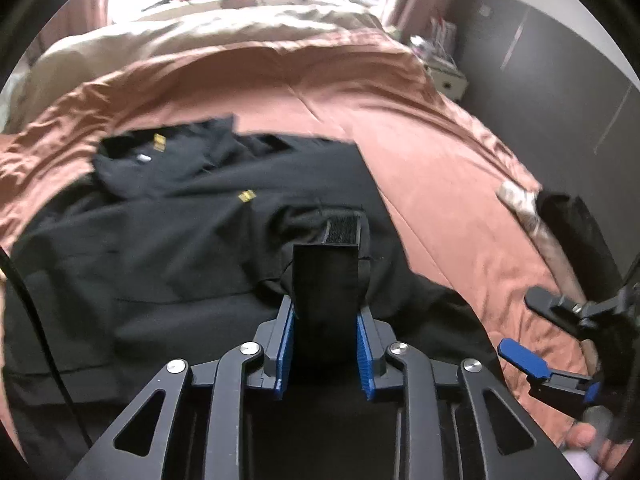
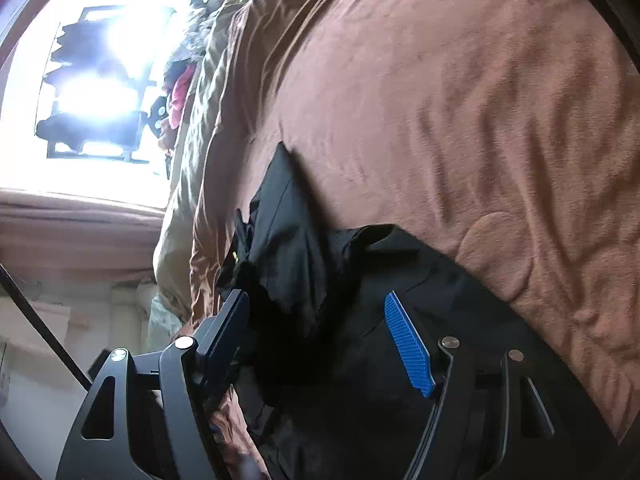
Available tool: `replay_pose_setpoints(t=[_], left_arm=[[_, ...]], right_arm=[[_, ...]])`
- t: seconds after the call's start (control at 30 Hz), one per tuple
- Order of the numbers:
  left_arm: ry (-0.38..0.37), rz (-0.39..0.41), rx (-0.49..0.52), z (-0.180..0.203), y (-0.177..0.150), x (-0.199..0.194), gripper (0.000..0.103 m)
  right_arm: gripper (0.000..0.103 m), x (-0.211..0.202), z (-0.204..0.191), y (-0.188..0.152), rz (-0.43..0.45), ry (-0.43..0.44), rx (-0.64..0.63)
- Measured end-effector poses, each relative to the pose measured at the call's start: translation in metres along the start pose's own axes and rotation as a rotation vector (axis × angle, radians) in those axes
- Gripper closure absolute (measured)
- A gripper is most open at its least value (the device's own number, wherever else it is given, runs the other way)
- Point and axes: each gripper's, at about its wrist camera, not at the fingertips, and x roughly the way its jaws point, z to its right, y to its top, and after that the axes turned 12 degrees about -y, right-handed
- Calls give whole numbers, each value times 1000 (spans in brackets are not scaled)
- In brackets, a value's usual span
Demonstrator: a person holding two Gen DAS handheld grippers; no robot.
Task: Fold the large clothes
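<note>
A rust-brown bedspread [image 1: 420, 152] covers the bed, the black garment [image 1: 168, 240] spread across it. The left gripper [image 1: 325, 344] clamps its Velcro cuff; only the right view shows the bright window [image 2: 96, 92], where the right gripper [image 2: 320, 344] gapes over black cloth

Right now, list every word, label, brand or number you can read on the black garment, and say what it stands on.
None can be read.
Yellow tag near the collar of the black garment: blurred.
Second yellow tag on its front: blurred.
Small white label by the collar: too small to read.
</note>
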Motion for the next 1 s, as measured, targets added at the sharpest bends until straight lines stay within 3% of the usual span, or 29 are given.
replay_pose_setpoints(t=[0.33,0.57,0.7,0.9,1.0], left_arm=[[153,131,-40,-82,16,-104,85],[233,173,-95,-142,7,-139,88],[279,177,-177,-182,-9,-146,88],[438,135,-375,-257,-50,-152,87],[440,165,-441,-276,-65,-168,85]], right_arm=[[34,22,-20,-7,-24,7,-76],[34,35,-32,-6,-25,-16,-131],[34,41,-39,-4,-17,-35,-151],[34,50,-43,-5,-14,-52,-149],[34,50,-44,-7,-8,-54,-159]])
